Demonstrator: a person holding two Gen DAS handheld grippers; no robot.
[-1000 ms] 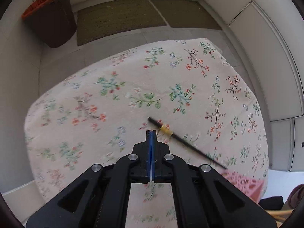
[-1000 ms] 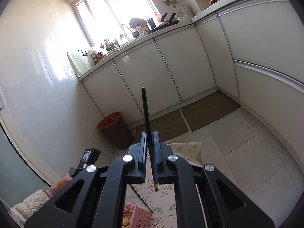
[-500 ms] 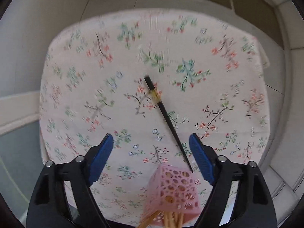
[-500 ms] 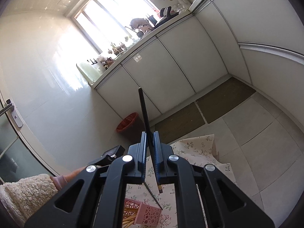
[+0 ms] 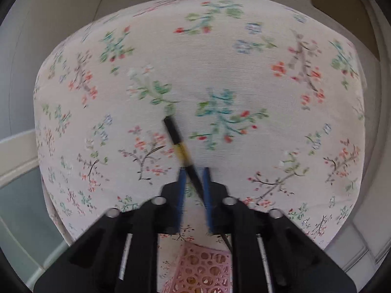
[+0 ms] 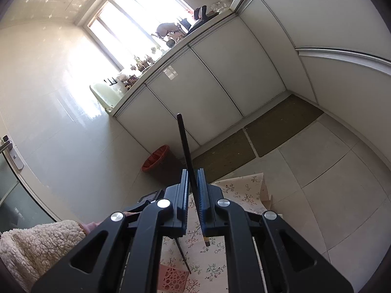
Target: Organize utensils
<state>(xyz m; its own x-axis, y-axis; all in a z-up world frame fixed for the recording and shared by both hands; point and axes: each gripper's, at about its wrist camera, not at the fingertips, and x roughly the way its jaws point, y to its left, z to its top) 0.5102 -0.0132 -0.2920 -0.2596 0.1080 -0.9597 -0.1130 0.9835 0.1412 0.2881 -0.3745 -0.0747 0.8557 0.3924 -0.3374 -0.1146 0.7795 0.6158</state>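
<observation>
A black chopstick with a yellow band (image 5: 179, 144) lies on the floral tablecloth (image 5: 244, 73). My left gripper (image 5: 193, 173) straddles its shaft, jaws a narrow gap apart, pads not clearly touching it. The pink perforated holder (image 5: 202, 268) sits just below the gripper. My right gripper (image 6: 193, 175) is high above the table and shut on a second black chopstick (image 6: 184, 144) that points up. The lying chopstick (image 6: 183, 256) and the pink holder (image 6: 171, 278) show below it.
An orange-rimmed bin (image 6: 156, 158) stands on the tiled floor by white cabinets (image 6: 220, 85). Brown mats (image 6: 268, 131) lie along the cabinets. A fleece sleeve (image 6: 36, 244) is at lower left. The table's edges drop off all around.
My left gripper went from wide open to nearly closed and came down and forward around the lying chopstick. My right gripper tilted slightly with its chopstick still held.
</observation>
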